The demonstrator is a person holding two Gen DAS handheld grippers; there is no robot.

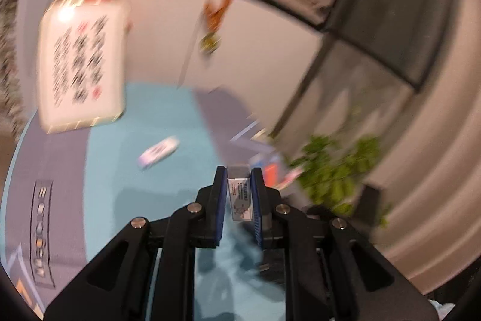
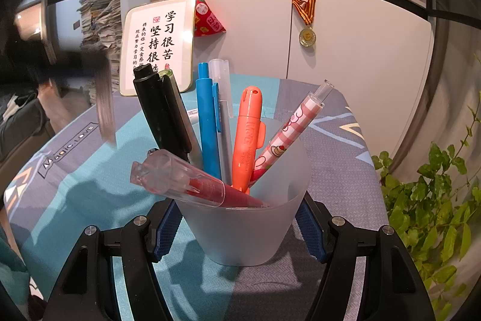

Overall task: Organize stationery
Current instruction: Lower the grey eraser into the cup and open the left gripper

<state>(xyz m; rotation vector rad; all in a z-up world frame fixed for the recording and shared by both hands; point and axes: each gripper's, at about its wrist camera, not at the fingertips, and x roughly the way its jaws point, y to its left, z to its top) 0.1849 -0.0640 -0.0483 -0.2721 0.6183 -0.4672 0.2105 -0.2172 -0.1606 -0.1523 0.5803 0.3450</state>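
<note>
Stationery stands bunched in the frosted cup [image 2: 249, 233], and I'll place everything from that cup. It sits on the blue-and-grey tablecloth [image 2: 75, 188], my right claw [image 2: 240, 233] set wide around its base with both blue pads against its walls.

Beyond the cup the cloth runs bare to the white cabinet doors [image 2: 354, 50]; to its right the table edge falls off close by, and a leafy plant [image 2: 436, 206] crowds that side. Left of the cup there is broad open cloth. Behind it, to the left, leans a framed calligraphy board [image 2: 156, 47], with a red pouch [image 2: 207, 17] hanging past that and a medal [image 2: 307, 36] on the cabinet behind the cup's right.

Inside the cup, from its left: a clear-capped red pen [image 2: 192, 182] lying out over the rim toward me, a black marker [image 2: 162, 113], a blue pen [image 2: 207, 122], a grey pen with a clear cap [image 2: 224, 110], an orange highlighter [image 2: 248, 134] and a pink checked pen [image 2: 291, 131] tilting right.

My left claw [image 1: 238, 197] is narrow — clamped on a small white eraser [image 1: 239, 200] held above the cloth. Its view is blurred; a small white-and-purple object [image 1: 159, 152] lies on the teal cloth ahead, too smeared to name.
</note>
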